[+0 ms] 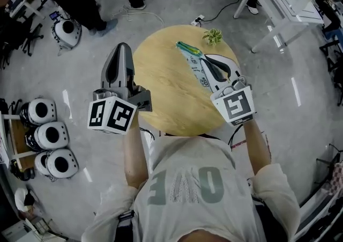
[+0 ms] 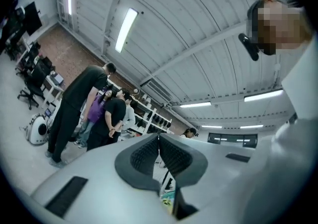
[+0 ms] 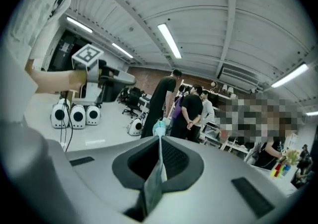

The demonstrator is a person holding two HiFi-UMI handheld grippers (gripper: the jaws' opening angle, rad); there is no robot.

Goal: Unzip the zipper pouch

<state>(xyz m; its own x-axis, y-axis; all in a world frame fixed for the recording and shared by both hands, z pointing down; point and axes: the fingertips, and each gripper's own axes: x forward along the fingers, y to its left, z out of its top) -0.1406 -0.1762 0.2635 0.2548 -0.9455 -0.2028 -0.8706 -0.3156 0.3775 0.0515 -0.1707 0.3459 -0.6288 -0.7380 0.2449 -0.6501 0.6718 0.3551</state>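
Teal-edged zipper pouch is sitting clamped edge-on between the right gripper's jaws, while the left gripper, jaws pressed together on nothing, is probably needing to open for the zipper pull

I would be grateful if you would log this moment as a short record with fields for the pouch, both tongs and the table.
surface: round wooden table
right tongs: shut on the zipper pouch, which sits edge-on between the jaws
left tongs: shut, empty, at the table's left edge, apart from the zipper pouch
zipper pouch position: over the table's right half
zipper state: cannot be told
also on table: small green plant near the far edge
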